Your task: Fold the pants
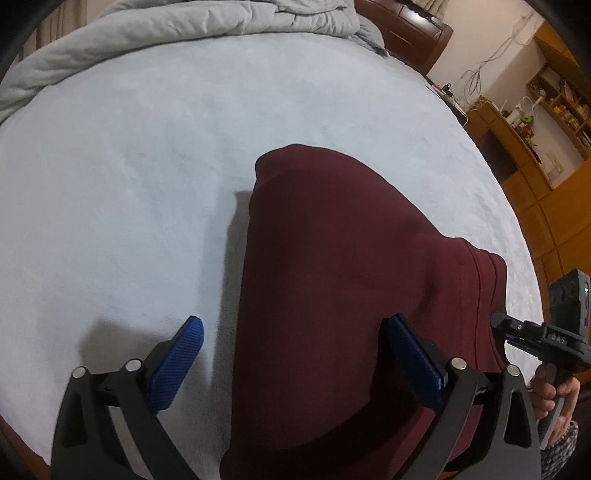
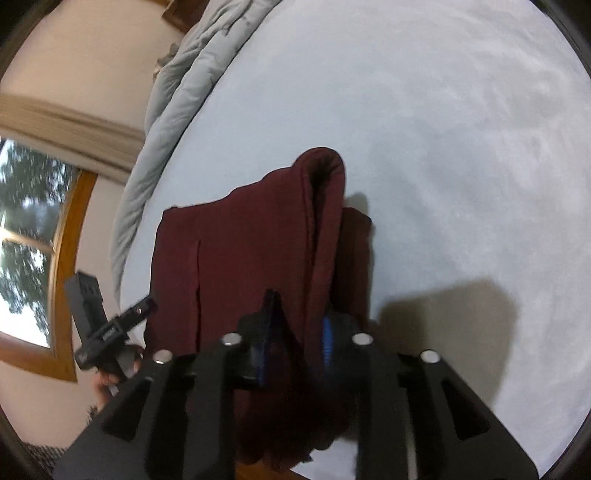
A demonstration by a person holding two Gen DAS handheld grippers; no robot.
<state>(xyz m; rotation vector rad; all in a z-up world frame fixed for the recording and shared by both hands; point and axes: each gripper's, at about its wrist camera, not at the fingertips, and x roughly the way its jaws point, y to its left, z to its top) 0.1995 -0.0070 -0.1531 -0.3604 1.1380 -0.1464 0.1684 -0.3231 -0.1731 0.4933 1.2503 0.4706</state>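
Note:
The dark red pants (image 1: 332,280) lie folded on the pale blue bed sheet (image 1: 129,166). My left gripper (image 1: 295,350) is open, its blue pads wide apart over the near left edge of the pants, holding nothing. In the right wrist view the pants (image 2: 251,251) show a raised fold along their right side. My right gripper (image 2: 295,343) is shut on that edge of the pants, the cloth pinched between the blue pads. The right gripper also shows at the right edge of the left wrist view (image 1: 517,332).
A grey duvet (image 1: 184,29) is bunched along the far side of the bed. Wooden shelves and cabinets (image 1: 546,147) stand to the right. A window with a wooden frame (image 2: 33,240) is on the wall. The other hand-held gripper (image 2: 99,325) shows at the left.

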